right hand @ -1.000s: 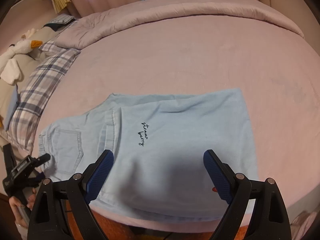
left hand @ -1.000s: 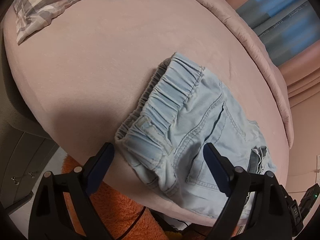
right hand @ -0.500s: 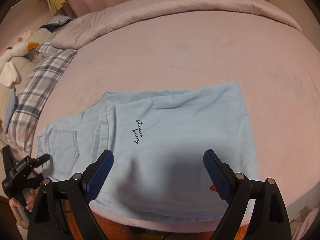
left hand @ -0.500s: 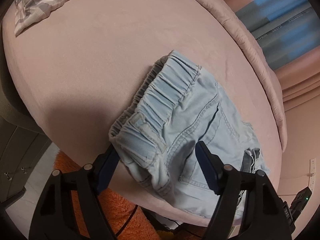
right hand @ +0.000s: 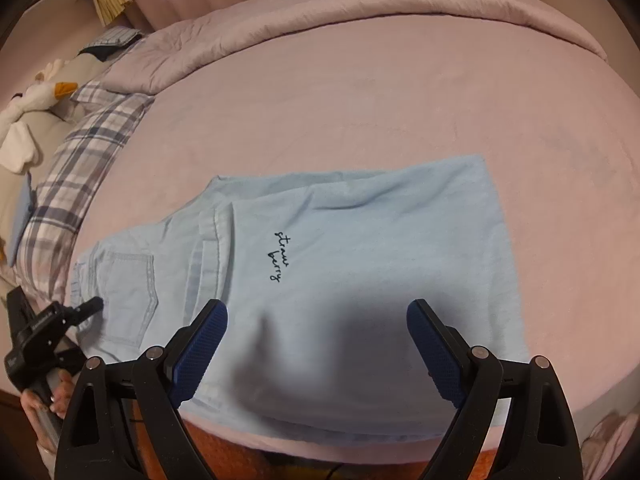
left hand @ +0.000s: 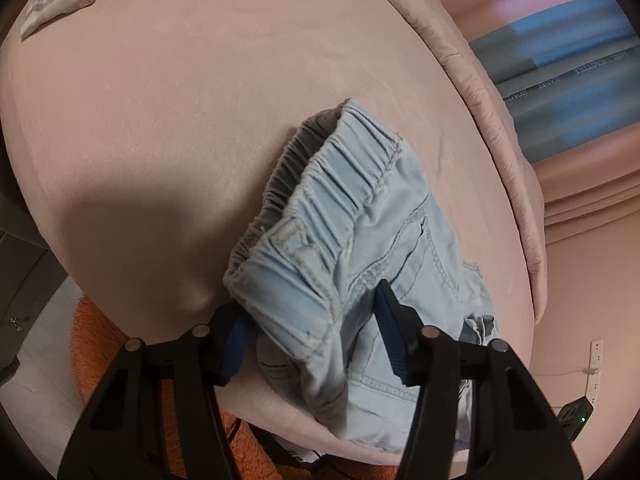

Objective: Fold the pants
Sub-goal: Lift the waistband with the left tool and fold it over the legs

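Light blue denim pants [right hand: 340, 276] lie folded on the pink bed [right hand: 360, 100], with dark script stitched on the top layer. Their elastic waistband [left hand: 320, 216] fills the left wrist view. My left gripper [left hand: 312, 316] is open with its jaws around the near corner of the waistband, one pad at the band's edge and the other on the fabric. It also shows at the far left of the right wrist view [right hand: 86, 308]. My right gripper [right hand: 316, 344] is open and empty above the near edge of the folded legs.
A plaid pillow [right hand: 76, 160] and a white stuffed toy [right hand: 28, 112] sit at the bed's left end. A folded quilt [right hand: 320, 12] lines the far side. An orange rug [left hand: 100, 344] lies below the bed's near edge. Curtains [left hand: 560, 72] hang beyond.
My left gripper has moved forward onto the waistband corner and its jaws have narrowed around it. The right gripper has barely moved.
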`<state>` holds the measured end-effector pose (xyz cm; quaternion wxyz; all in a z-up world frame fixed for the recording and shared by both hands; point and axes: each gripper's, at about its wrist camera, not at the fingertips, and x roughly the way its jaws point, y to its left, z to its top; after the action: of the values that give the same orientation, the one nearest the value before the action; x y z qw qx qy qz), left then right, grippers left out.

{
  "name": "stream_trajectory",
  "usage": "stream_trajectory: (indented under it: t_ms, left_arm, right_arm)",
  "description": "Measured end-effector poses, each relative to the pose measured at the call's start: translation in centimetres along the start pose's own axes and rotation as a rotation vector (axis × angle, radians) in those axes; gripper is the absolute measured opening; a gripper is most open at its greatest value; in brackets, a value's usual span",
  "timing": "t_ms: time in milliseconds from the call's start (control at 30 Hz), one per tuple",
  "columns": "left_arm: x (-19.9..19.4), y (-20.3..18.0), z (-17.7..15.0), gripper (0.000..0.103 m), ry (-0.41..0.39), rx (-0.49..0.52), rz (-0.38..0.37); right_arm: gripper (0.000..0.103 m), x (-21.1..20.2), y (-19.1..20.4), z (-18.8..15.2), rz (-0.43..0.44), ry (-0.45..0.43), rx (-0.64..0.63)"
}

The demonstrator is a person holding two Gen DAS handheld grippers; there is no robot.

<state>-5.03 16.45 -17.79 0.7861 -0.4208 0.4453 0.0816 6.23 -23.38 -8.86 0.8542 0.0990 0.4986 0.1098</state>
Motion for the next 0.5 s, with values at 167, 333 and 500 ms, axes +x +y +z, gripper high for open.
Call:
stream_trajectory:
  t_ms: [167, 333, 500]
  left_arm:
    - [0.1, -0.2, 0.1, 0.032, 0.003, -0.01, -0.033]
    - [-1.1, -1.9, 0.0, 0.029, -0.025, 0.048, -0.022]
    - [-2.9, -3.5, -0.4, 0.028, -0.053, 0.096, -0.047]
  right_arm:
    - [0.091, 0.1, 0.3, -0.2, 0.005, 0.002, 0.001]
    - [0.091, -0.1, 0.1, -0.1, -0.008, 0.0, 0.009]
    - [0.091, -0.4, -0.2, 0.1, -0.016, -0.013, 0.026]
